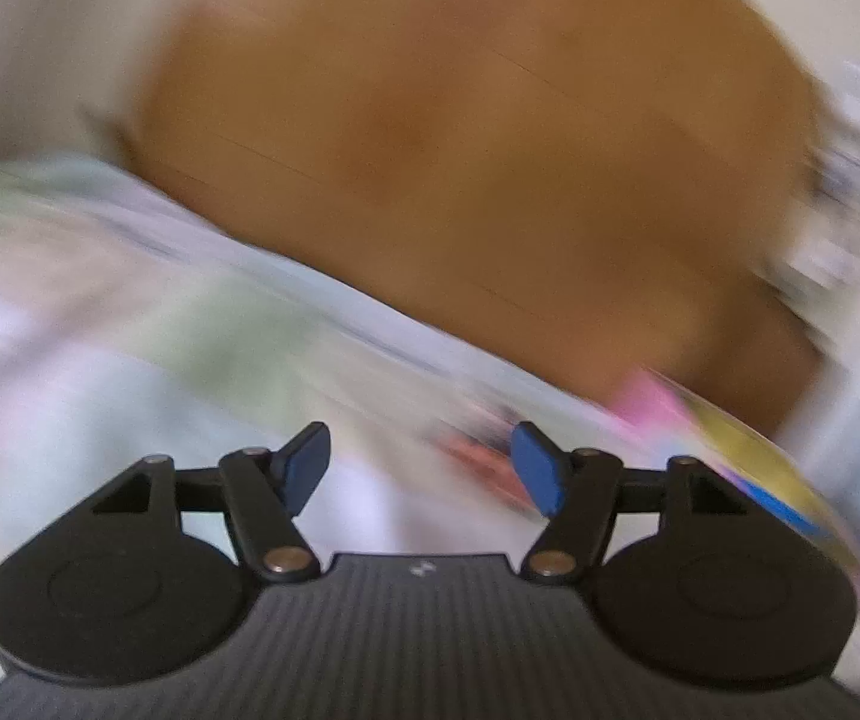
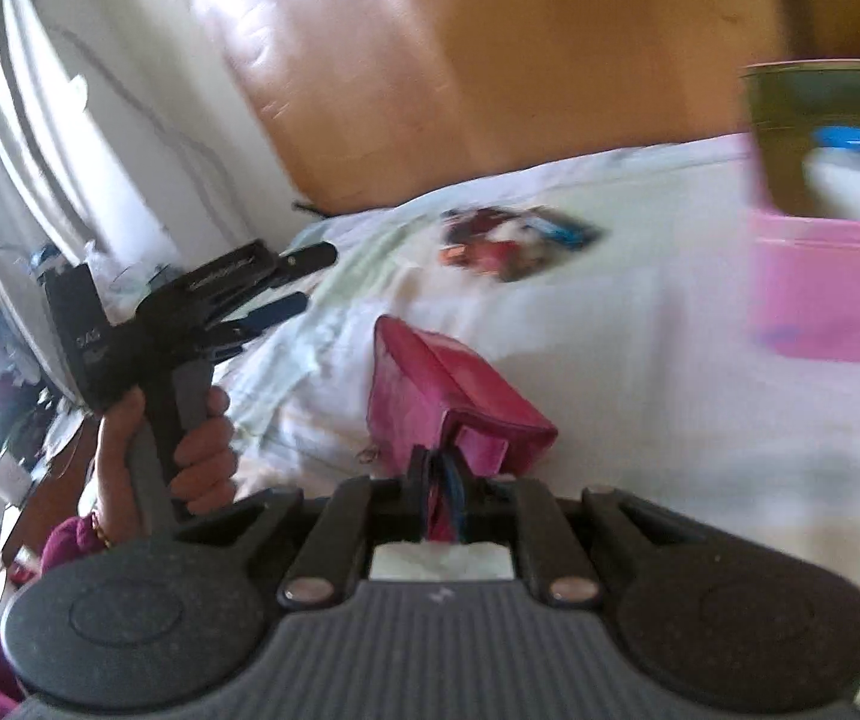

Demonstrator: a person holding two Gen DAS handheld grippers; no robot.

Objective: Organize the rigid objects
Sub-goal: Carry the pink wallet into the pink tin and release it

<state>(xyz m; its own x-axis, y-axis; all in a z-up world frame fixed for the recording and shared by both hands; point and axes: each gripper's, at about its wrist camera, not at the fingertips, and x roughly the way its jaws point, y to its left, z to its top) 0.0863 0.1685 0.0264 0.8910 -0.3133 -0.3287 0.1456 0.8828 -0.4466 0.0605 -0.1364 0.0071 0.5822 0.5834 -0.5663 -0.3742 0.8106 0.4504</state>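
Observation:
My right gripper (image 2: 445, 480) is shut on the near edge of a magenta box-shaped pouch (image 2: 448, 387) and holds it over the white bed sheet (image 2: 640, 360). My left gripper (image 1: 421, 468) is open and empty above the sheet (image 1: 100, 360); its blue pads (image 1: 535, 471) stand wide apart. It also shows in the right wrist view (image 2: 286, 294), held by a hand at the left, fingers pointing right. A pink tray (image 2: 832, 288) with a green tin (image 2: 820, 126) sits at the right. The left wrist view is blurred by motion.
A wooden headboard (image 1: 490, 120) rises behind the bed, also in the right wrist view (image 2: 520, 60). A printed picture (image 2: 514, 243) is on the sheet. A colourful pink and yellow item (image 1: 730, 450) lies at the right. Curtains and clutter (image 2: 4, 276) are at the left.

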